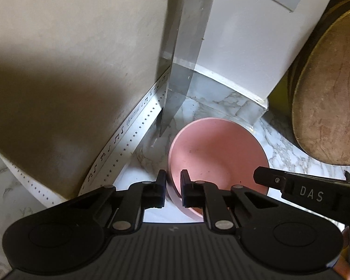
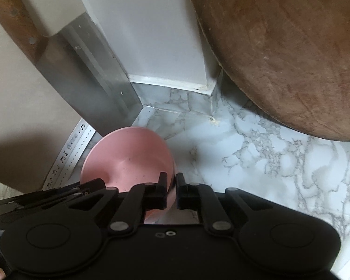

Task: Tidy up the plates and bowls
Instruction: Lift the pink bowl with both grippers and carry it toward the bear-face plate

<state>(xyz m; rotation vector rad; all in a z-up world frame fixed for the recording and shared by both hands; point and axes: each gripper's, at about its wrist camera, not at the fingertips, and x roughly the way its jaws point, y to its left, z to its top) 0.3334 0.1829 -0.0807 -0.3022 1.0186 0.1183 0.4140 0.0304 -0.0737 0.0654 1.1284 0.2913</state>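
A pink bowl (image 1: 217,154) sits over the marble counter (image 1: 280,144) near the wall corner, held from both sides. My left gripper (image 1: 173,182) is shut on the bowl's left rim, one finger inside and one outside. My right gripper (image 2: 172,184) is shut on the bowl's (image 2: 128,156) right rim in the same way. The right gripper's finger shows in the left wrist view (image 1: 280,182) at the bowl's right side.
A cleaver (image 2: 86,70) with a wooden handle hangs at the left wall, its blade (image 1: 184,58) close behind the bowl. A round wooden cutting board (image 2: 291,51) leans at the right. A patterned metal strip (image 1: 128,140) runs along the wall base. A white column (image 1: 245,35) fills the corner.
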